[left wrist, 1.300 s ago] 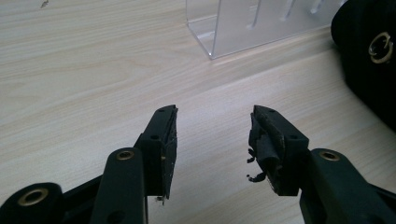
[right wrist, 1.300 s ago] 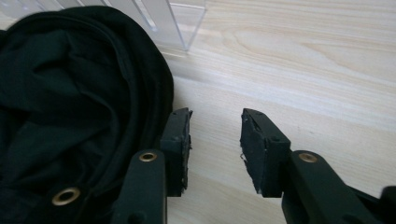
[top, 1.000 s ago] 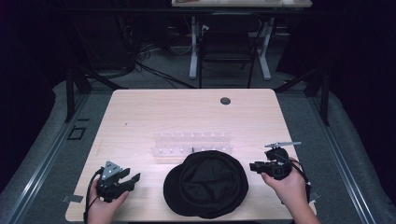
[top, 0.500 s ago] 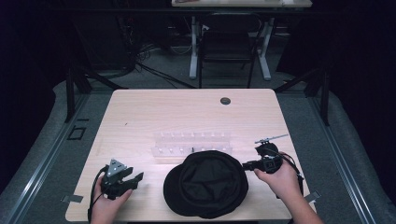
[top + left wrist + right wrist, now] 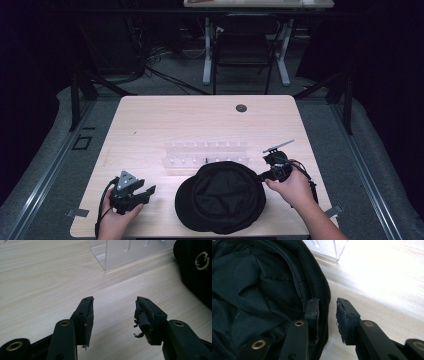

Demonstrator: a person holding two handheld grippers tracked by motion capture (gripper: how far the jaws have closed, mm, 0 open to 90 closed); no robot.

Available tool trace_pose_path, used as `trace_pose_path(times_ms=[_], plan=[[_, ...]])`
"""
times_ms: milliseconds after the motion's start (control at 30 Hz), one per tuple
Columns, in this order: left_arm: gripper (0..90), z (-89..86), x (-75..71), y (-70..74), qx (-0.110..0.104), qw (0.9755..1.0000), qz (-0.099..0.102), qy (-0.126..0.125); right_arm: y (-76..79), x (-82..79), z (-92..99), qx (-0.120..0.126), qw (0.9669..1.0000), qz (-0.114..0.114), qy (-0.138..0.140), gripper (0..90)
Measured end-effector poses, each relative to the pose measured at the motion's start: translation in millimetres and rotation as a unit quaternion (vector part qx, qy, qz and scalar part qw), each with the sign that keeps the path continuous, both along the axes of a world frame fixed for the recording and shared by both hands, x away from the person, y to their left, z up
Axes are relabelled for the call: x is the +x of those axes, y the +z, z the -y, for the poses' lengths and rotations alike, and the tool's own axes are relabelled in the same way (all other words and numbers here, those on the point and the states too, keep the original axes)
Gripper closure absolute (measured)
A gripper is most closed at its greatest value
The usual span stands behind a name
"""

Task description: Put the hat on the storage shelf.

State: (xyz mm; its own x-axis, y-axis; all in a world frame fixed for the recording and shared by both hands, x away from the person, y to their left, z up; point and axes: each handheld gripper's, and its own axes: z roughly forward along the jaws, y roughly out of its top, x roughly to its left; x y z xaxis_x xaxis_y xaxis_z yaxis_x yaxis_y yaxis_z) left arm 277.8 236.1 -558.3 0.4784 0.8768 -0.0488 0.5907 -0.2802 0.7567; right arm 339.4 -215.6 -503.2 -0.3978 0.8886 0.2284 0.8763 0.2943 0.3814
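Right gripper [image 5: 327,315] astride cap [image 5: 222,197] rim
Cap at table [image 5: 150,125] 6 o'clock, just below clear rack [image 5: 205,155]; one pad inside, one outside, rim not yet pinched. Left gripper [image 5: 113,315] at 8 o'clock, gaping wide, nothing between

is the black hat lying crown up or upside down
Upside down: the black hat shows its hollow lined inside, and the right gripper straddles its rim.

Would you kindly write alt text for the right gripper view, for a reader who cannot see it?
The right gripper straddles the rim of a black cap, one jaw inside it and one outside, with a gap still visible at the outer jaw. Behind lies a pale wooden table with the corner of a clear plastic rack.
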Motion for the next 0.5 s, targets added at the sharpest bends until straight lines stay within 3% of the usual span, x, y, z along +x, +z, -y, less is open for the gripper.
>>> trace_pose_path(times_ms=[33,67,133,367,467,500], plan=[[49.1,0.0,0.0,0.0,0.0,1.0,0.0,0.0,0.0,0.0,0.0,0.0,1.0,0.0,0.0,72.6],[49.0,-0.2,-0.6,0.1,0.002,1.0,0.0,0.0,-1.2,3.2,-1.0,0.001,0.9999,-0.013,0.0,82.8],[49.0,-0.3,-2.2,1.3,0.002,1.0,0.004,-0.001,0.1,3.9,0.4,0.015,0.9994,-0.032,-0.007,87.9],[49.1,-2.6,-5.0,1.3,0.005,1.0,0.006,0.0,3.6,-5.8,11.6,0.008,0.9984,-0.054,-0.013,88.9],[49.1,-5.3,-5.8,2.3,0.0,0.9999,0.009,0.005,5.7,-12.6,26.7,0.024,0.9962,-0.07,-0.047,88.8],[49.1,-5.3,-5.8,2.3,0.0,0.9999,0.009,0.005,5.7,-12.6,26.7,0.024,0.9962,-0.07,-0.047,88.8]])
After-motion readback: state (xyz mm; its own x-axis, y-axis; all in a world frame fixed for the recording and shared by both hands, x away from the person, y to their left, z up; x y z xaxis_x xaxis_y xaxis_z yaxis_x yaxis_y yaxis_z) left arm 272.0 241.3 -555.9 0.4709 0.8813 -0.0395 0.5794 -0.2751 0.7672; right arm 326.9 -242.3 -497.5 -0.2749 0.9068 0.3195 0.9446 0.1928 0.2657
